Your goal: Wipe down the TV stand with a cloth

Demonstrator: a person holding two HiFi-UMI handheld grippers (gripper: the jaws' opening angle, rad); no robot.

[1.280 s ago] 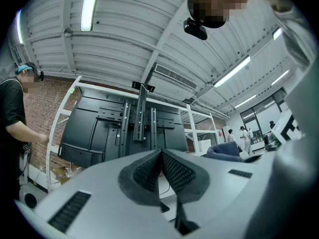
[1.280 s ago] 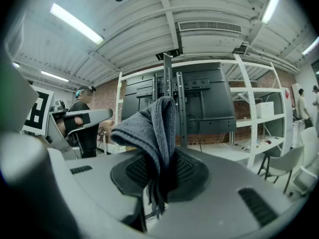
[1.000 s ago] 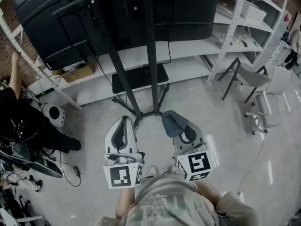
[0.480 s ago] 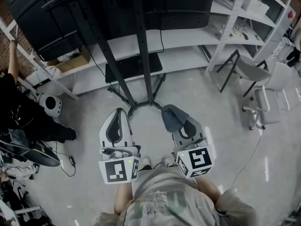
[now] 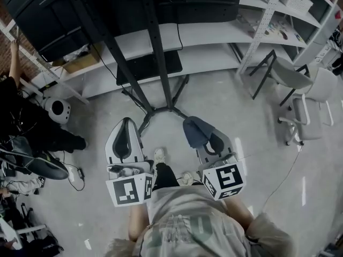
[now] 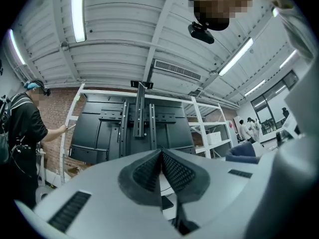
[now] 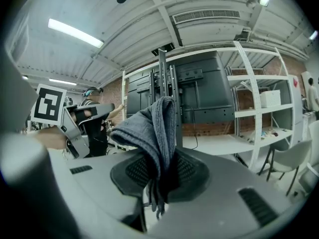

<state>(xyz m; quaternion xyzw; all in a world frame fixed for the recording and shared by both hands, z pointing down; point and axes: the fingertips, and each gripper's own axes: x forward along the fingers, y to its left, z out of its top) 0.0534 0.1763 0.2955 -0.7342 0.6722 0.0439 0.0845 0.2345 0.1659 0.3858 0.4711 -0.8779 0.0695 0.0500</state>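
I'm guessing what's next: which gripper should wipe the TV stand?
Probably the right gripper: its jaws are shut on the cloth. The left gripper is shut and empty.

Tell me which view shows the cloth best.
Right gripper view: the cloth fills the centre, clamped in the right gripper, folds clear. Head view shows a small dark bundle; left gripper view only a sliver.

Cloth (image 7: pixel 149 126): grey-blue, crumpled, doubled over. It's clamped betw. the jaws of your right gripper (image 7: pixel 154 158), with the bulk bunched above the tips and a loose end hanging below. No contact w/ stand.

TV stand (image 5: pixel 161 63): black, upright, twin poles w/ hole rows, curved legs on floor (image 5: pixel 252 138). Sits just ahead of the cloth, rear side facing you.
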